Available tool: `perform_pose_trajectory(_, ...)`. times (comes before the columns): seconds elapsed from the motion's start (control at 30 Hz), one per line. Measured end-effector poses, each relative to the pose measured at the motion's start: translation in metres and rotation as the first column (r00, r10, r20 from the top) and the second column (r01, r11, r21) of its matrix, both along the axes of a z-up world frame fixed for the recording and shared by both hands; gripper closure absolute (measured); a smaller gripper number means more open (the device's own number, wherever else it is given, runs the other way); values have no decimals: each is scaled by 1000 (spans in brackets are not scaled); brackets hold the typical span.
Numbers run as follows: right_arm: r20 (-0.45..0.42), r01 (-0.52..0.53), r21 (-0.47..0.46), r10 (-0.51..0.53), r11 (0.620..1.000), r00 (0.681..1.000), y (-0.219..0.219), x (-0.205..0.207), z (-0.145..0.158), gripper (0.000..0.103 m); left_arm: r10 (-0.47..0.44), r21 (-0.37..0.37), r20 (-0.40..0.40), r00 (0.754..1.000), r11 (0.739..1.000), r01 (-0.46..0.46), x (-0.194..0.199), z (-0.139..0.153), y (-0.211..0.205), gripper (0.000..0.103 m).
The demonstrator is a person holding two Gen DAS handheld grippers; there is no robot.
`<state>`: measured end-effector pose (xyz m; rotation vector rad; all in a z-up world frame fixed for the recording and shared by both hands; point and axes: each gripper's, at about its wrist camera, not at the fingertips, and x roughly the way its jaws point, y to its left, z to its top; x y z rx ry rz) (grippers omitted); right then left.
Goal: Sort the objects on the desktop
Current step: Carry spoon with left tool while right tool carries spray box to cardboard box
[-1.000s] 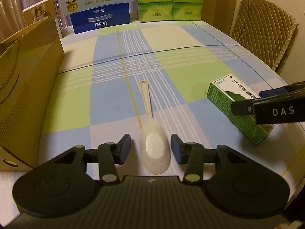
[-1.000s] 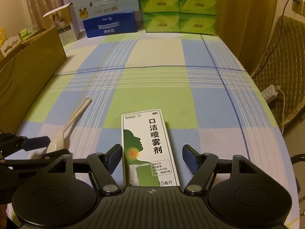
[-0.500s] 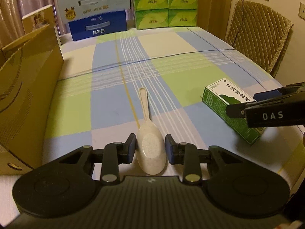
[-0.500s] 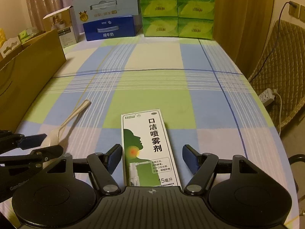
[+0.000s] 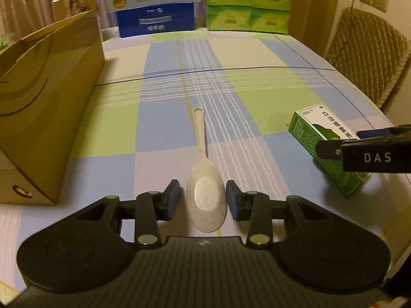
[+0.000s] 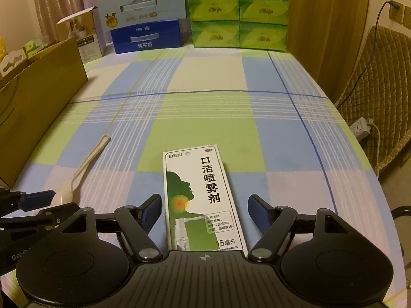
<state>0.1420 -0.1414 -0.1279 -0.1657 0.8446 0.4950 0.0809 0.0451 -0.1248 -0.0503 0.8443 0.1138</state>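
A pale speckled spoon (image 5: 205, 200) lies with its bowl between the blue pads of my left gripper (image 5: 203, 197), handle pointing away over the checked cloth. The pads press against the bowl's sides, so the gripper is shut on it. A green and white spray box (image 6: 197, 192) lies flat on the cloth. My right gripper (image 6: 205, 200) stands open astride the box's near end, with its pads well clear of both long sides. In the left wrist view the box (image 5: 323, 138) sits at the right, partly behind a right finger (image 5: 359, 148).
A tall cardboard box (image 5: 48, 97) stands along the left side of the table. Blue and white cartons (image 6: 146, 25) and stacked green tissue packs (image 6: 239, 12) line the far edge. A padded chair (image 6: 380, 97) and a power strip (image 6: 361, 127) are off the right edge.
The left gripper's pads have closed in from a wide gap onto the spoon bowl, and its view has swung a little. The right gripper stays open over the box.
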Motion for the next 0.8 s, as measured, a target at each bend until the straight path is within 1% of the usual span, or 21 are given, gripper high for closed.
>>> perform_pose_trajectory(0.07,2,4,1,-4,1000,1000,0,0,0,30,10,2,2,1000,1000,-10,0,0,-1,68)
perform_pose_trajectory(0.1,2,7,1,-7,1000,1000,0,0,-1,29,12,5,1,1000,1000,-12,0,0,-1,70)
perform_pose_trajectory(0.13,3,10,-1,-10,1000,1000,0,0,-1,29,3,6,0,1000,1000,-3,0,0,-2,75)
perform_pose_trajectory(0.2,5,12,-1,-12,1000,1000,0,0,-1,29,-8,30,-7,1000,1000,9,1,2,-5,75)
perform_pose_trajectory(0.3,10,11,2,-11,1000,1000,0,-1,-1,29,-18,26,-6,1000,1000,18,1,3,-4,76)
perform_pose_trajectory(0.6,9,7,5,-7,1000,1000,0,-2,-1,29,-40,42,75,996,998,37,-3,24,-4,76)
perform_pose_trajectory(0.8,2,3,-4,-3,1000,1000,1,-1,-2,30,-42,36,99,994,999,39,0,32,-6,76)
